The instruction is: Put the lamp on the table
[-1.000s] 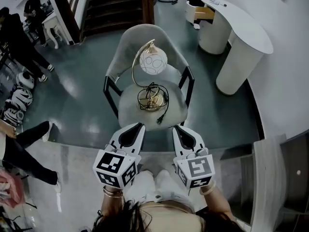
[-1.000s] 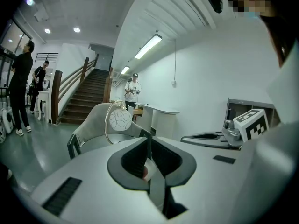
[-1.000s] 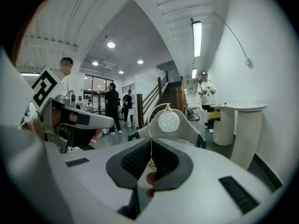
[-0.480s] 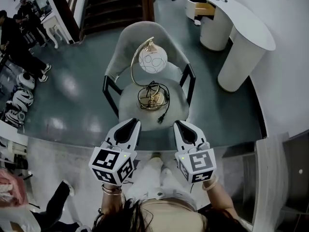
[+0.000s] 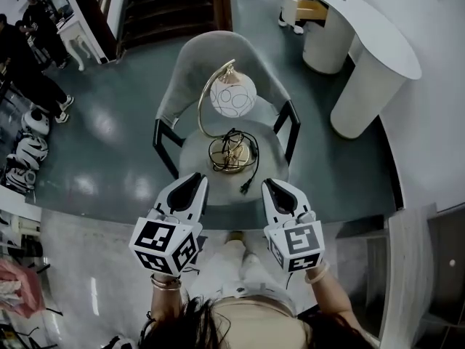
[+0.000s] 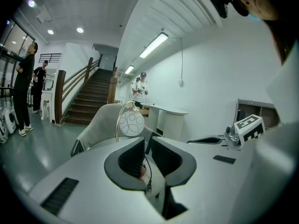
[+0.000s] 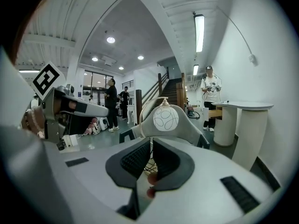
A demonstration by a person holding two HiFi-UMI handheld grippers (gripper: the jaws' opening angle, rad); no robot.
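Lamp (image 5: 232, 100) first: it is a gold-stemmed piece with an arched arm and a white globe shade marked with looping lines. It stands upright on the seat of a grey upholstered armchair with black arms (image 5: 190, 67). A black power cord (image 5: 249, 145) is coiled round its gold base, and the plug (image 5: 245, 189) lies on the seat near the front edge.

I hold my left tool (image 5: 195, 178) and my right tool (image 5: 272, 185) side by side, just short of the chair's front edge. Both point towards the lamp and neither touches it or the cord.

From the left gripper view, my left tool (image 6: 147, 141) is clenched, its dark pads drawn together with nothing between them. The globe shade (image 6: 131, 124) sits above and beyond the tips.

From the right gripper view, my right tool (image 7: 152, 144) is likewise clenched and empty, with the lamp (image 7: 166, 119) straight ahead of it.

A white curved counter on rounded white legs (image 5: 378, 43) stands off to my right, well apart from the chair. People stand in the background by a dark staircase (image 5: 171, 6).
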